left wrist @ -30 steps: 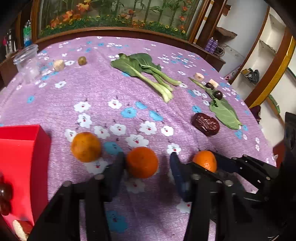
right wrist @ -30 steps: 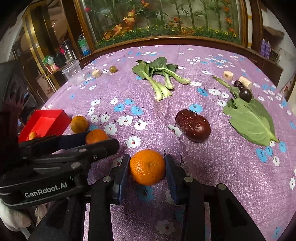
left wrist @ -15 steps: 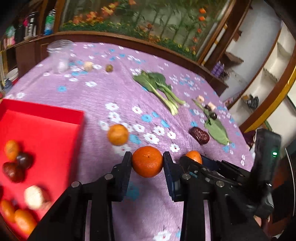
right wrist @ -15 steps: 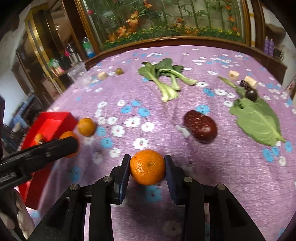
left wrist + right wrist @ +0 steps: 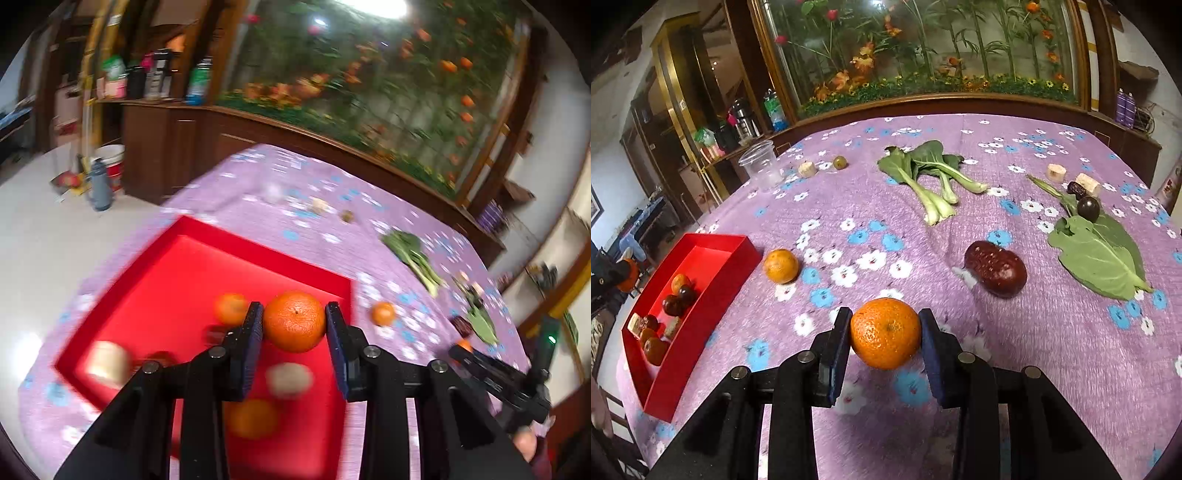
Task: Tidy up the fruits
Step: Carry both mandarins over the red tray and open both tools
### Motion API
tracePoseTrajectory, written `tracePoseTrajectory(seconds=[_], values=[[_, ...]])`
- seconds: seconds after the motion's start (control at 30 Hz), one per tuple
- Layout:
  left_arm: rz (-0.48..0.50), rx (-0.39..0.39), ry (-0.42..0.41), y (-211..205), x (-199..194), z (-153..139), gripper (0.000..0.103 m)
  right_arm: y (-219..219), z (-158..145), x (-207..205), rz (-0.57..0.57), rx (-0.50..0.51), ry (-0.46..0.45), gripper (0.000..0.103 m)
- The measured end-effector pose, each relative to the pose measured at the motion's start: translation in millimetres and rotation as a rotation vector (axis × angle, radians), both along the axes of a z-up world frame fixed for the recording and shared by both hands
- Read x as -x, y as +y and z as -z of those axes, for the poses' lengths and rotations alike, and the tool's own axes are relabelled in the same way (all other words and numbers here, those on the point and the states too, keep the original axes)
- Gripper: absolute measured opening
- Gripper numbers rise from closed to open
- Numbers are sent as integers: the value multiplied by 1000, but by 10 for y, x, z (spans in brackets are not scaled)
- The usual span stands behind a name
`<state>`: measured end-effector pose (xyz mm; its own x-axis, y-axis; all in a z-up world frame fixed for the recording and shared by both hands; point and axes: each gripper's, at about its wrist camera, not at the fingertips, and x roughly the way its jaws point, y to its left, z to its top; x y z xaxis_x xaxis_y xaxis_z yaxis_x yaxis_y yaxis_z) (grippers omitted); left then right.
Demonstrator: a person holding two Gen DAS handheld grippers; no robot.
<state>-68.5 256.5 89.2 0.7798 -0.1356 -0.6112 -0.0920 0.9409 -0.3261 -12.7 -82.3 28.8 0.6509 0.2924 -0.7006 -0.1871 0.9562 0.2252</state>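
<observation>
My left gripper [image 5: 294, 325] is shut on an orange [image 5: 294, 320] and holds it in the air above the red box [image 5: 207, 258], which holds several fruits. The left wrist view is blurred. My right gripper [image 5: 885, 334] is shut on a second orange [image 5: 885, 333] and holds it above the purple flowered tablecloth [image 5: 1052, 350]. A third orange [image 5: 781, 266] lies on the cloth beside the red box [image 5: 701, 306]. A big dark red date [image 5: 995, 268] lies to the right.
Bok choy [image 5: 931, 177], a green leaf [image 5: 1097, 254] with a dark plum [image 5: 1087, 208], pale chunks [image 5: 1055, 172], a small green fruit [image 5: 840, 162] and a clear plastic cup [image 5: 761, 166] lie farther back. The box sits at the table's left edge.
My left gripper closed on an orange, lifted it and carried it left over the red box. My right gripper lifted its orange slightly and stays shut on it.
</observation>
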Motion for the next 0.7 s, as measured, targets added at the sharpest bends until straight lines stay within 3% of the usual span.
tracePoseTrajectory(seconds=[0.3,0.57,0.7], values=[[-142,151,75,707,70,334,33,827,-319,203,-201,-18,17,40],[-120,155,67,753,81,395,33,1703,-294,152,-329,39,43,40],[-98,160,66,751,66,408,41,1969,-211,35,-342,74,61,40]])
